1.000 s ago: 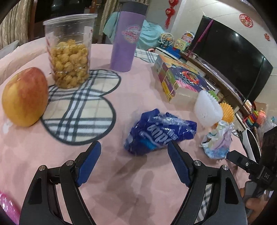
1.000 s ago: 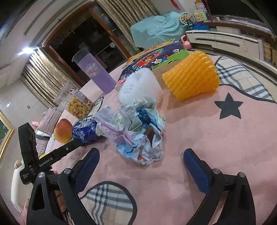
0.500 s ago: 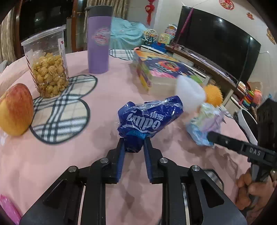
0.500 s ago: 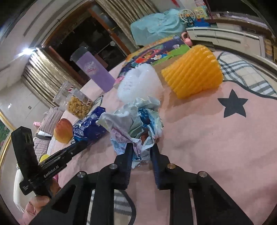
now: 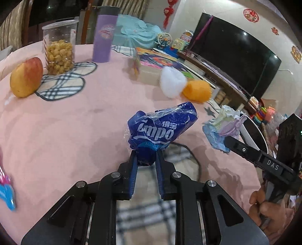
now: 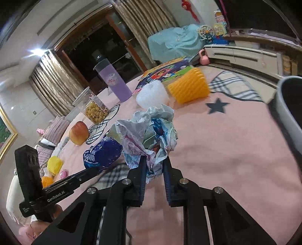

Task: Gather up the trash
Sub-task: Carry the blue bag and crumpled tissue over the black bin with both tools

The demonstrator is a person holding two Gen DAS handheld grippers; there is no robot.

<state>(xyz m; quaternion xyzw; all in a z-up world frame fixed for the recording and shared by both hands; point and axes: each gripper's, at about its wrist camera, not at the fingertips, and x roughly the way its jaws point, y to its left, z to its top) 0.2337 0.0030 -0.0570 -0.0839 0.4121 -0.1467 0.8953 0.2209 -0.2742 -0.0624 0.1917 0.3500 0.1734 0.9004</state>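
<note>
left gripper angled down at pink tablecloth, clenched on blue wrapper at frame centre, right gripper tilted down — pinching crumpled paper wad mid-frame, person's hand lower right

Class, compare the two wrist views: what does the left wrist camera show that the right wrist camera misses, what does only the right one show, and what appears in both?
Only the left wrist view shows the television and the red wall decorations.

Only the right wrist view shows the pink kettlebell, the curtains and a grey bin rim.

Both show the blue wrapper clamped in the left gripper, the crumpled paper clamped in the right gripper, the apple, the snack jar and the purple tumbler.
</note>
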